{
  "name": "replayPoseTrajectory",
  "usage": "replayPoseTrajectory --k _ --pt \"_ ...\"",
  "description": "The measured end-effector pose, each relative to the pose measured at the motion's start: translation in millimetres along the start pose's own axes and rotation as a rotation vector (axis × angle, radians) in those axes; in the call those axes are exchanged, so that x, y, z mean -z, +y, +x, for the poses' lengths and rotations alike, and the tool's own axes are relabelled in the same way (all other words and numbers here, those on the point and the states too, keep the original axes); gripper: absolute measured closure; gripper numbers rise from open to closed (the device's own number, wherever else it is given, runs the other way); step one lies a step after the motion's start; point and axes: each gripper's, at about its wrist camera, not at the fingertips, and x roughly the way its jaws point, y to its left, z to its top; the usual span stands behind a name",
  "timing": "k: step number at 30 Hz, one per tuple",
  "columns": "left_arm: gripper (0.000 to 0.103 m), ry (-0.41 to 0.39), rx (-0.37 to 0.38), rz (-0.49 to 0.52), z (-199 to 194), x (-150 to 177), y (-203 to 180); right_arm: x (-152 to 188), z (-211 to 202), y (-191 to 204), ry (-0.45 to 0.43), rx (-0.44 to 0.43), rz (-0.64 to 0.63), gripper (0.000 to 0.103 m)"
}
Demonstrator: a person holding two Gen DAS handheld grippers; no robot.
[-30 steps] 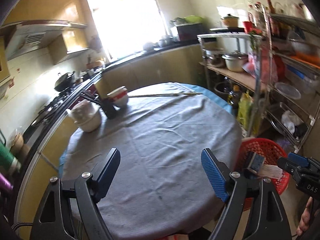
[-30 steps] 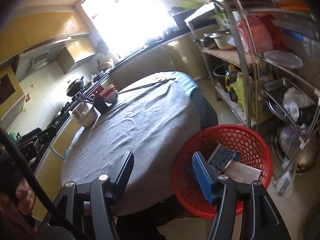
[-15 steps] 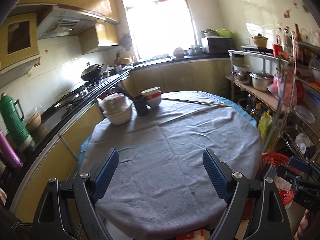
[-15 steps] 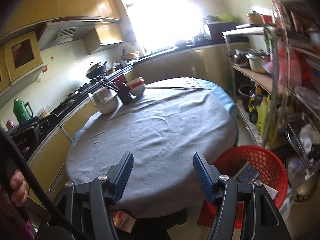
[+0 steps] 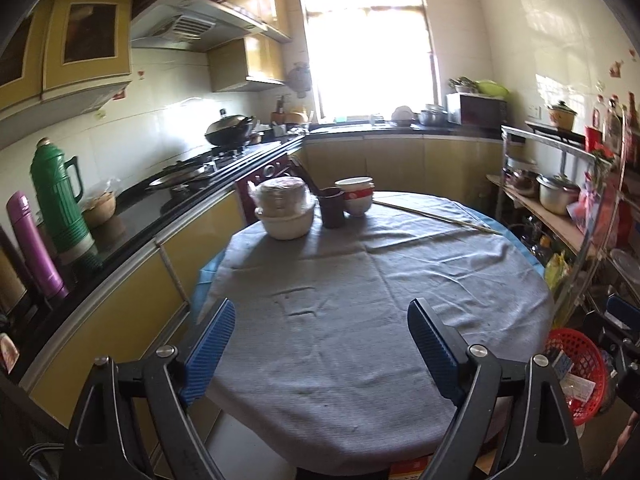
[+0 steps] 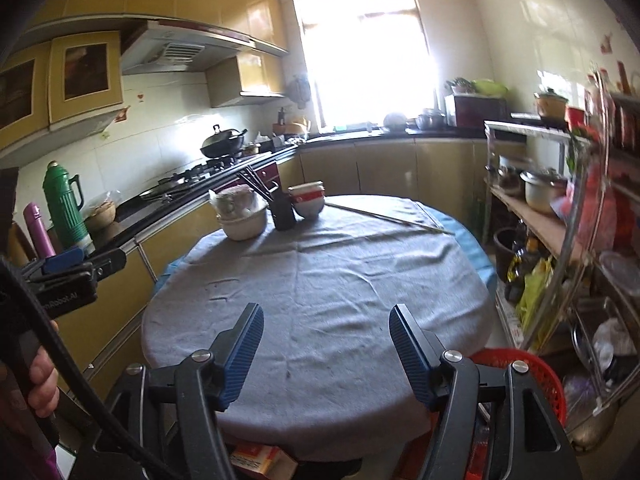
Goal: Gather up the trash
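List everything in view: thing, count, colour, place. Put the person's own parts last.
table: one, round, grey cloth, centre.
bowls: two stacks, white, one red-banded, far edge of table.
dark cup: one, between the bowl stacks.
long stick: one, pale, far right of table.
red basket: one, floor right of table, trash inside.
green flask: one, left counter.
purple flask: one, beside the green one.
wok: one, black, on stove.
metal rack: one, right wall, pots on shelves.
left gripper: blue pads, jaws just opening, nothing between.
right gripper: blue pads, open, empty.
hand: one, holding the left gripper's handle.
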Motion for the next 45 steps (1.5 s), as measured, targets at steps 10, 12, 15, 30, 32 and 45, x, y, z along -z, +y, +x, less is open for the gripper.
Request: replayPoseTrajectory --k 10,12,15,30,32,45 --pt "0.012 -0.018 -0.072 -0.086 -7.8 3.5 54.5 -15.6 -3.8 57.4 -0.046 -0.01 0.0 0.032" --pt "0.012 -0.019 -0.087 -0.109 -7.6 2.3 62.1 -14.4 -4.8 65.8 -0.044 -0.001 0.004 0.032" --pt "0.012 -0.027 -0.099 -0.124 -13.8 3.1 68.1 -10.6 -6.6 74.1 -0.029 -0.007 0.002 0.032" --pt "0.011 -0.048 -0.093 -0.063 -21.4 6.6 48.8 8.4 -6.5 54.7 0.01 0.022 0.062 0.032" --pt "0.011 -0.052 -0.086 -0.061 -22.8 7.0 47.9 9.0 -7.0 51.9 0.008 0.027 0.069 0.032" --pt "0.007 -0.06 -0.074 -0.058 -26.7 8.8 44.1 8.9 -11.4 50.7 -0.013 0.04 0.077 0.032"
